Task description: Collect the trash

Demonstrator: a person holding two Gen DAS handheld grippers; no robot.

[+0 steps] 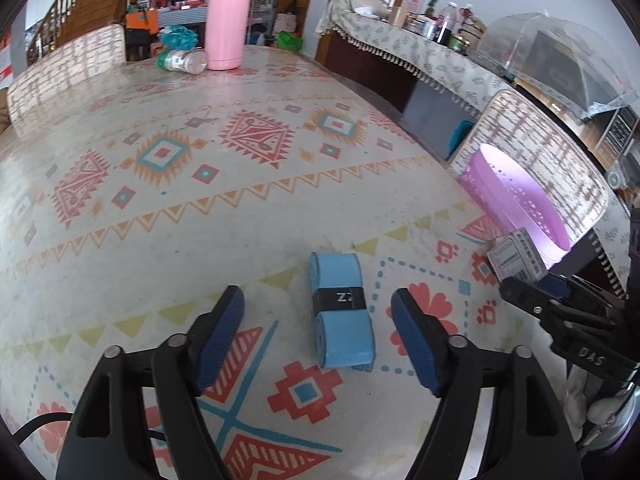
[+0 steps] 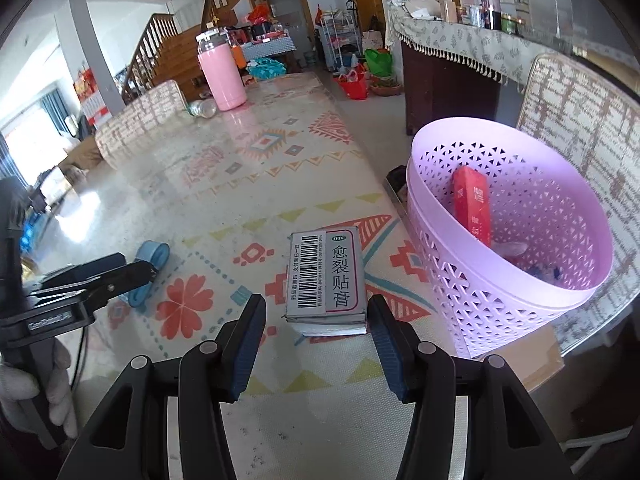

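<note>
At the bottom of the pink basket (image 2: 516,216), which stands off the right edge of the table (image 2: 224,184), a few small scraps lie blurred and cannot be made out; a red box (image 2: 474,208) leans upright against its inner wall. From the left wrist view only the basket's rim and part of its inside show, and the grey medicine box (image 1: 516,254) is partly covered by the right gripper (image 1: 532,280), whose own fingertips are hard to separate there.

The left gripper (image 1: 318,320) has its jaws spread wide, empty, with the blue tape roll (image 1: 340,310) lying flat on the table between the two blue pads, touching neither. The right gripper (image 2: 318,330) is also wide apart and holds nothing; the medicine box (image 2: 326,280) sits on the table just ahead of the fingertips, its near right corner close to or touching the right pad, though which I cannot tell. The box lies just beside the basket.

Both grippers are low and angled down at the table, side by side near its front edge. A white-gloved hand (image 2: 24,396) shows at the lower left of the right wrist view, on the left gripper's handle.

At the far end stand a pink bottle (image 1: 228,20) and a small clear bottle (image 1: 182,61) lying on its side.
</note>
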